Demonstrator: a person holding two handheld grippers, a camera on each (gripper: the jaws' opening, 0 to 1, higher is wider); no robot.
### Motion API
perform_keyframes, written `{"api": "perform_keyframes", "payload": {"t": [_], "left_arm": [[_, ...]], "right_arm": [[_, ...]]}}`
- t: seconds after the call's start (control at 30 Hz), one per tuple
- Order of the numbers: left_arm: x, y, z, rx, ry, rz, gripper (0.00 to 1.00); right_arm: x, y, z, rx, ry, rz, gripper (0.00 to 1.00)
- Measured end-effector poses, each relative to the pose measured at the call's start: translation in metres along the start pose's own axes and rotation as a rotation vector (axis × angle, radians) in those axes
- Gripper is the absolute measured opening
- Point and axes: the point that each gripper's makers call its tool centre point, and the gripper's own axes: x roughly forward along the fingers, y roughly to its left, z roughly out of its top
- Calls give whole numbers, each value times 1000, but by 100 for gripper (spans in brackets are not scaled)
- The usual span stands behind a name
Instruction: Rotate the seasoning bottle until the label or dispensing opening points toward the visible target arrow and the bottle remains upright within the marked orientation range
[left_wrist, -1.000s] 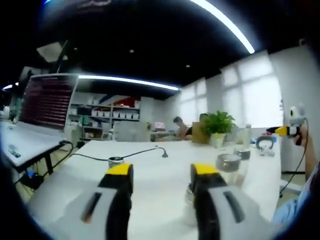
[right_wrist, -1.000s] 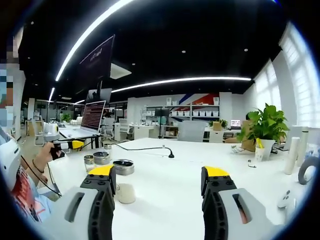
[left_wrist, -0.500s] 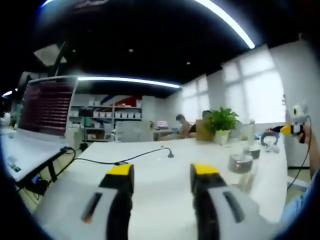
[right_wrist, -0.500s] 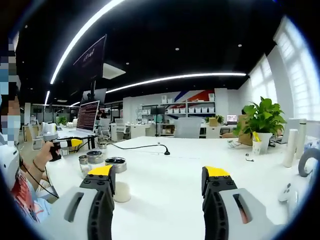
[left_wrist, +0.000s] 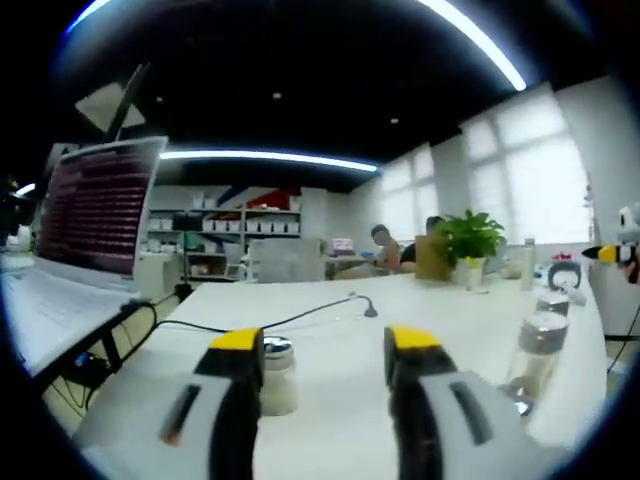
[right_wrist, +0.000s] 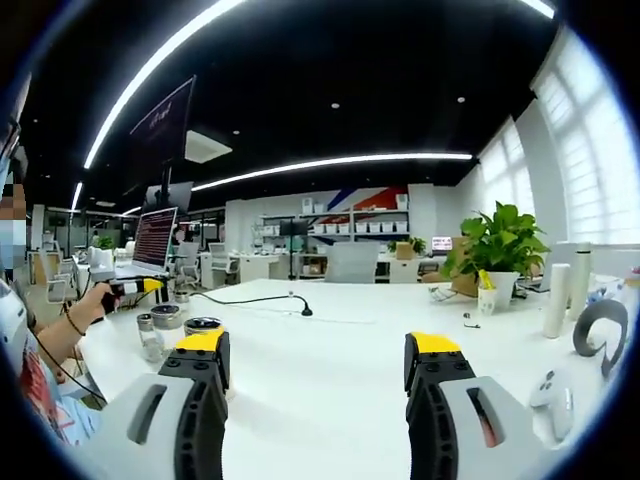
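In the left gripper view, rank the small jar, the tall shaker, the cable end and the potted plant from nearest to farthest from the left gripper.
1. Small jar, just beyond the left jaw.
2. Tall shaker, off to the right.
3. Cable end, mid-table, centre.
4. Potted plant, far end, right.

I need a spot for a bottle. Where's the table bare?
Bare: the white table ahead of the right gripper, between the cable and the plant. Crowded: the shakers at the left gripper, and the bottle at the table's edge.
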Motion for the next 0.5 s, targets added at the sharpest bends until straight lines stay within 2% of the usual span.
{"api": "perform_keyframes", "payload": {"t": [0.1, 0.17, 0.27, 0.33, 0.37, 0.4, 0.5], "left_arm": [[5, -2, -1, 9, -2, -1, 53], [10, 1, -3, 12, 2, 10, 53], [19, 5, -8, 1, 11, 15, 53], [27, 9, -13, -11, 15, 25, 54], [31, 11, -19, -31, 39, 24, 56], [34, 10, -30, -95, 97, 17, 58], [40, 17, -29, -50, 68, 48, 59]], "right_arm": [[-3, 4, 7, 8, -7, 0, 73], [-6, 10, 21, -36, -60, 8, 73], [-12, 14, 23, -55, -61, 7, 73], [-16, 11, 25, -64, -60, -3, 73], [-18, 10, 27, -71, -64, -10, 73], [-21, 7, 30, -77, -73, -17, 73], [-31, -3, 39, -86, -102, -54, 73]]}}
